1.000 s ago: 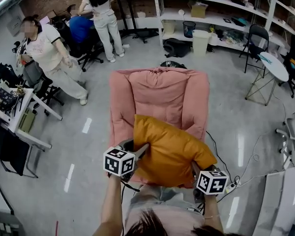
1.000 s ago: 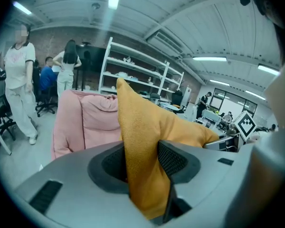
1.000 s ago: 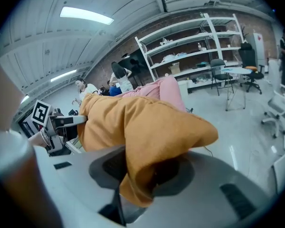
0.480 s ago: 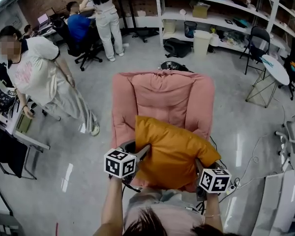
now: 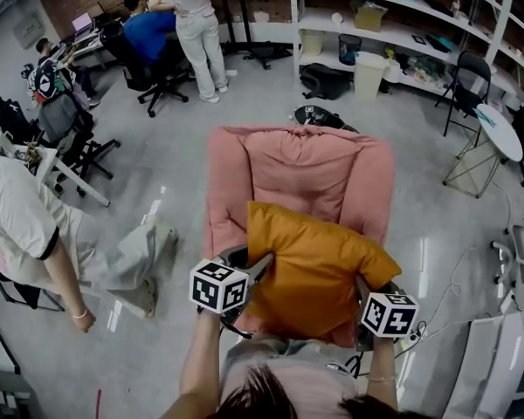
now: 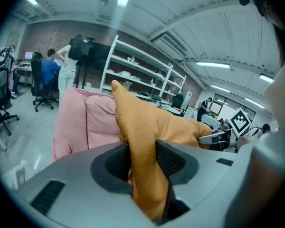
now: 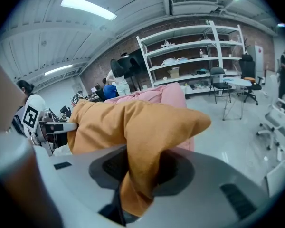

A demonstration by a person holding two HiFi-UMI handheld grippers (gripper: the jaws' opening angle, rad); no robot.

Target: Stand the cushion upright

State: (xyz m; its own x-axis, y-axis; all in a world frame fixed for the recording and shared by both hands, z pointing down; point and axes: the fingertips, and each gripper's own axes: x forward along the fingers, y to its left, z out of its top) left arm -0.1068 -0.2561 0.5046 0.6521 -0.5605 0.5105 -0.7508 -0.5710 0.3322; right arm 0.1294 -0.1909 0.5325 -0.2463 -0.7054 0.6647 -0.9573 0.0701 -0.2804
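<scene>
Cushion [image 5: 319, 269] is off the seat and tilted, orange, strung between the two tools, with the pink chair [image 5: 306, 168] and its back just beyond them. Left tool [image 5: 255, 267] has the cushion's left edge. Its jaws have just been closing, and the left gripper view shows the fabric bunched and pinched between them [image 6: 142, 163]. Right tool [image 5: 363, 293] is clamped on the right corner, with a fold of orange squeezed in the jaws and hanging down through them [image 7: 140, 172].

Both arms [image 5: 201, 356] come in from the bottom of the head view, reaching forward side by side. The tools slant forward and down, marker cubes [image 5: 218, 286] on top.

Each gripper view catches the other tool across the cushion: the right tool pokes out past the fabric in the left gripper view [image 6: 217, 137], and the left tool sits at the far edge in the right gripper view [image 7: 52, 126]. Those views also take in the shelves [image 7: 194, 61] behind the chair at eye level. Only the head view shows a person [image 5: 35, 243] bent low, well off to the left of the left tool.
</scene>
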